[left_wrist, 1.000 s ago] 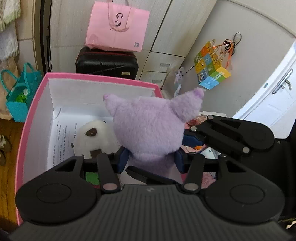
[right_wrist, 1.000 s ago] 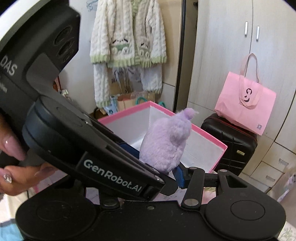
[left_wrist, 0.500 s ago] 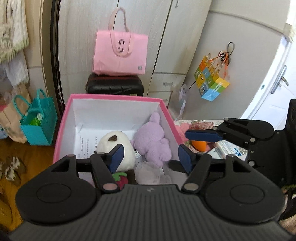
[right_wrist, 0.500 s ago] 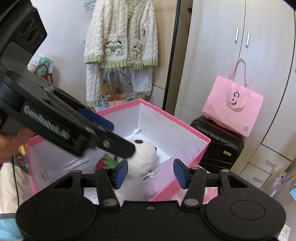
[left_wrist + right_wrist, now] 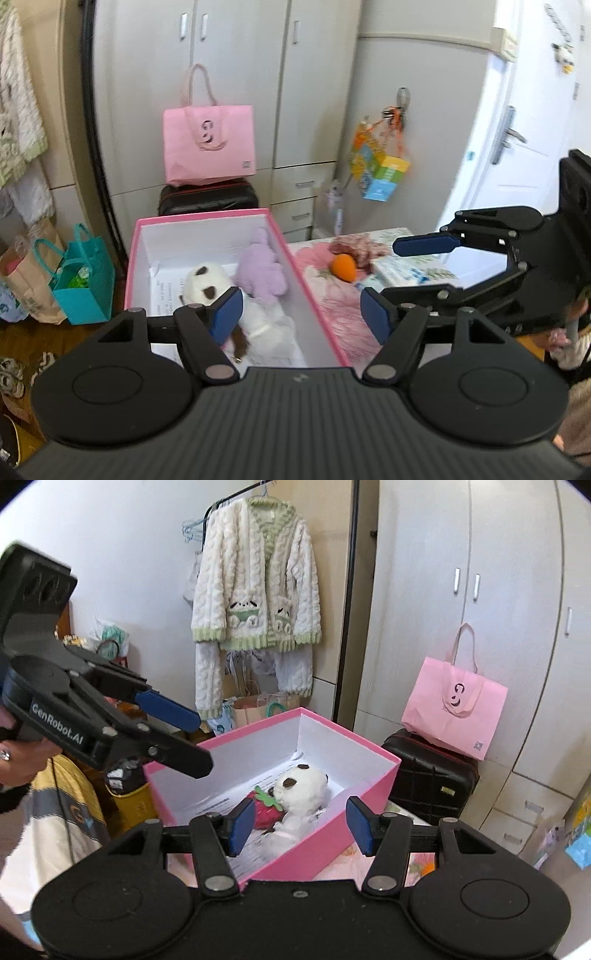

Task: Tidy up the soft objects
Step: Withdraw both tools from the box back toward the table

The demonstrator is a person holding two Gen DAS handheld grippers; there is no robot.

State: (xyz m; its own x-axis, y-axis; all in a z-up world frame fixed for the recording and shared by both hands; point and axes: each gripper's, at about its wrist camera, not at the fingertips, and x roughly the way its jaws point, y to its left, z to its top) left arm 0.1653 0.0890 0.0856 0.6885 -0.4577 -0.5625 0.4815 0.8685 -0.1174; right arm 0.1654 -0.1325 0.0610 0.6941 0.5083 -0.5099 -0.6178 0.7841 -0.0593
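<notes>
We've got both claws spread wide and holding nothing — left gripper (image 5: 301, 314) and right gripper (image 5: 301, 825) hover above the pink box (image 5: 317, 314). The purple plush (image 5: 260, 275) lies inside by the box's right wall, touching the white plush (image 5: 205, 284), with a strawberry toy (image 5: 264, 808) beside it.

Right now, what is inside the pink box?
In the pink box: a purple plush, a white plush, a strawberry plush and printed paper. Whatever lies beneath the plushes is hidden.
</notes>
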